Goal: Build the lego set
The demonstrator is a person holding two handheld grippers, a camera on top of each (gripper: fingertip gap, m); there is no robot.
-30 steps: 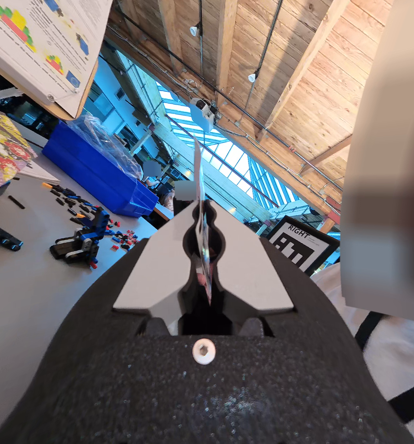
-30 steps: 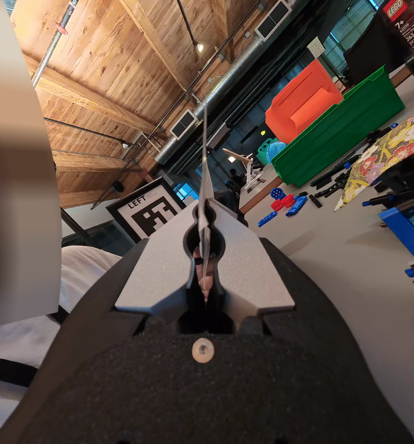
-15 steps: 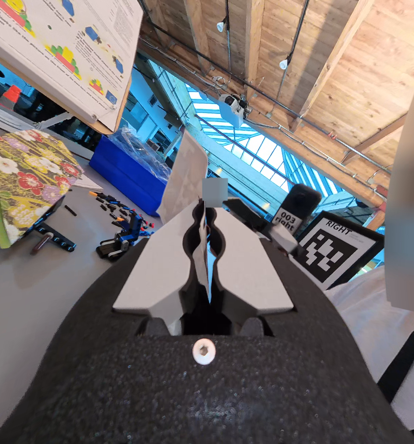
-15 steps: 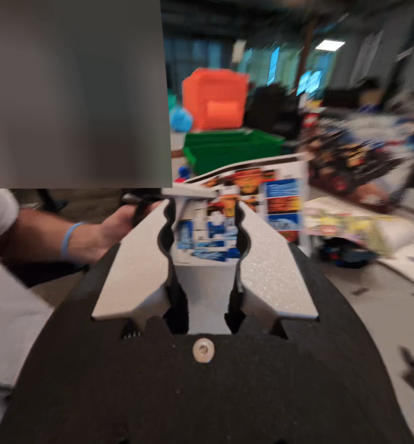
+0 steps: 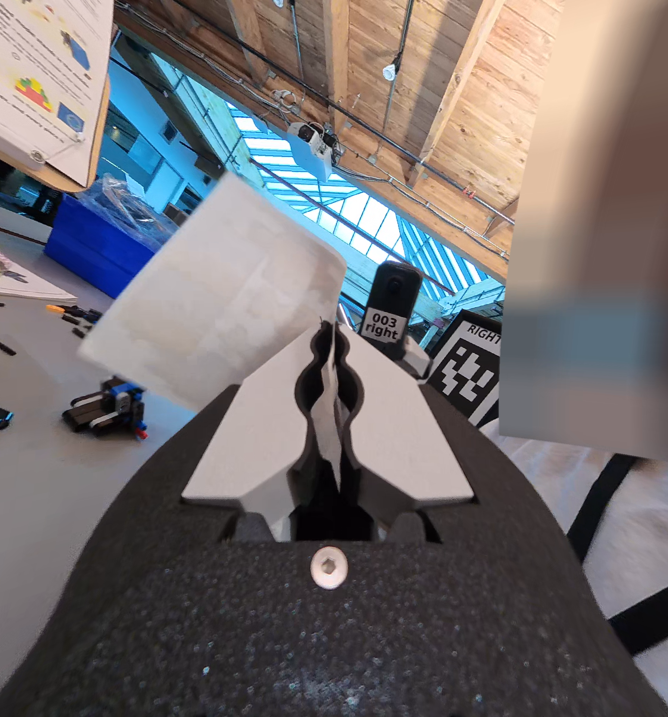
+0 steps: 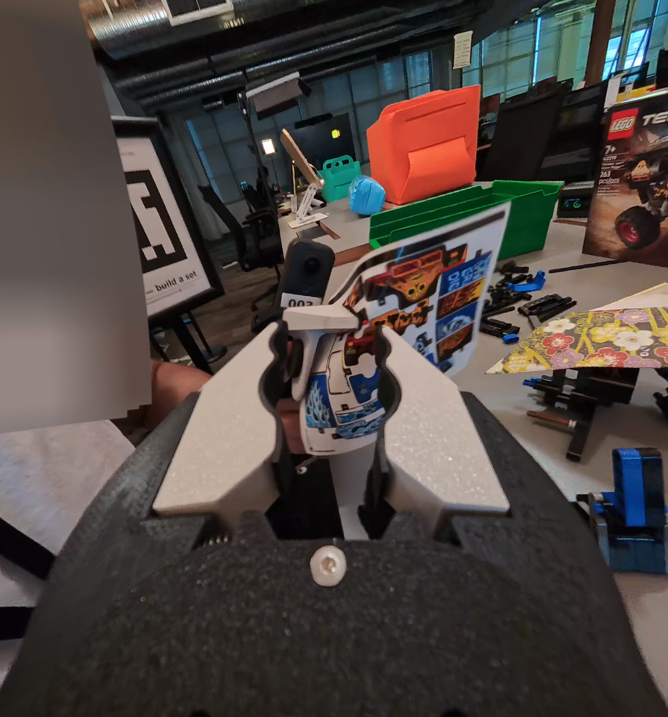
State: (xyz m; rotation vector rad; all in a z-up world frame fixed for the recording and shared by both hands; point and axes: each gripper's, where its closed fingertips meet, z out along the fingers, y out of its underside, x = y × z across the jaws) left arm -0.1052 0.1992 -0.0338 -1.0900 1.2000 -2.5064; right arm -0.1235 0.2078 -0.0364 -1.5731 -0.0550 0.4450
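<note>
Between the left gripper's (image 5: 331, 333) fingers: sticker sheet (image 5: 224, 295).

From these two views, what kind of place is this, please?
Probably a shared indoor workshop or lab. Exposed wooden ceiling beams with pipes run overhead, storage bins such as the green bin sit on grey tables, and desks with office chairs stand behind.

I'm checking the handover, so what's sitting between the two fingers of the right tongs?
In the right wrist view, the sticker sheet shows between the right tongs' parted fingers, pinched by the left tongs.
</note>
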